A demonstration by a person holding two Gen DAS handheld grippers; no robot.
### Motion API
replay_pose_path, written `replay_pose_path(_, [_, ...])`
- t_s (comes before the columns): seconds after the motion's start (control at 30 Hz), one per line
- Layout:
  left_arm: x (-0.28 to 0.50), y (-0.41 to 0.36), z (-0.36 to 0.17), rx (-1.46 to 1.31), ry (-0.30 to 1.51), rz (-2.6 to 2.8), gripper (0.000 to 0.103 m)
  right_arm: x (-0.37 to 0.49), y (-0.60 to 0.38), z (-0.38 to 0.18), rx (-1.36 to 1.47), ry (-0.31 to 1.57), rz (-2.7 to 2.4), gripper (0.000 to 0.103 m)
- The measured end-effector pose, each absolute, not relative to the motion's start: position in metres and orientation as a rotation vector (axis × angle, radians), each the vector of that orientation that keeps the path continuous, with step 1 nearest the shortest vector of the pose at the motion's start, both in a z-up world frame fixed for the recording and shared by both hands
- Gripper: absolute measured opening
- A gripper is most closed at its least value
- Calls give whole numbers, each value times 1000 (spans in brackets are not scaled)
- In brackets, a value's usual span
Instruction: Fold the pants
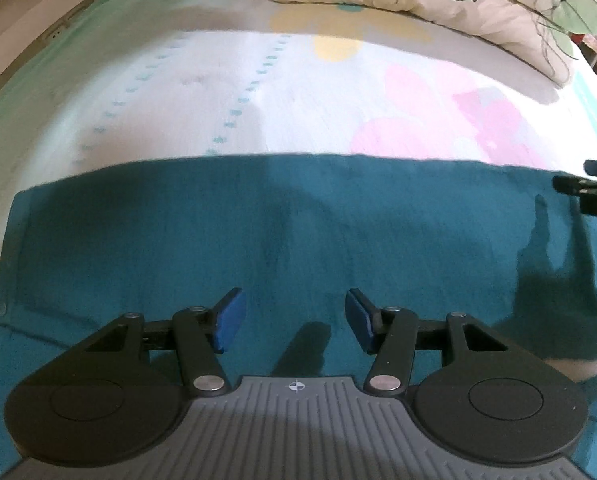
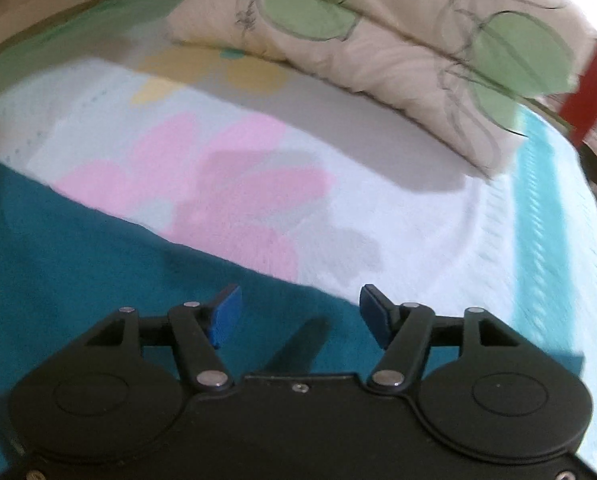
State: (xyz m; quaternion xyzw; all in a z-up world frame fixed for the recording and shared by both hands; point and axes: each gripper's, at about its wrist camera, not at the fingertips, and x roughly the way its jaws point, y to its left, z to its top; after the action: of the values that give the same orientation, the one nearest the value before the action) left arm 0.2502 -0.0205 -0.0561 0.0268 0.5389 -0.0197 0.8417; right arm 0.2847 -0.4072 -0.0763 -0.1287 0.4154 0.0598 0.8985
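Teal pants (image 1: 218, 232) lie flat on the bed, spread across the left wrist view. They also fill the lower left of the right wrist view (image 2: 78, 256). My left gripper (image 1: 294, 316) is open and empty, just above the teal cloth. My right gripper (image 2: 298, 312) is open and empty, above the pants' far edge near the bedsheet. The right gripper's tip also shows at the right edge of the left wrist view (image 1: 594, 192).
The bedsheet (image 1: 218, 92) is white with pink and yellow flowers and a turquoise border (image 2: 546, 220). A cream pillow with green leaves (image 2: 378, 40) lies at the far side. A wooden bed frame (image 1: 10, 12) runs along the far left.
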Motion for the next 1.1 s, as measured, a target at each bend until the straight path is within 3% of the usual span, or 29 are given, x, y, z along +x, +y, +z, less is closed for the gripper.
replay_pose_path(0.27, [269,-19,-54,53,1142,-68,54,309,-431,-93,-234,944,288,64])
replay_pose_path(0.33, [272,-18,-52,36,1147,-76,54,307,-437,-92,-201,957,323,48])
replay_pose_path(0.37, [273,-17,-51,22,1149,-79,54,304,-438,-90,-204,952,338,23])
replay_pose_path(0.4, [274,-18,-50,9,1152,-84,54,302,-439,-88,-202,951,341,12])
replay_pose_path(0.8, [298,-26,-28,-180,1149,-137,54,196,-435,-37,-236,824,406,7])
replay_pose_path(1.1, [310,-40,-36,-226,1186,-139,54,170,-431,-46,-253,828,394,7])
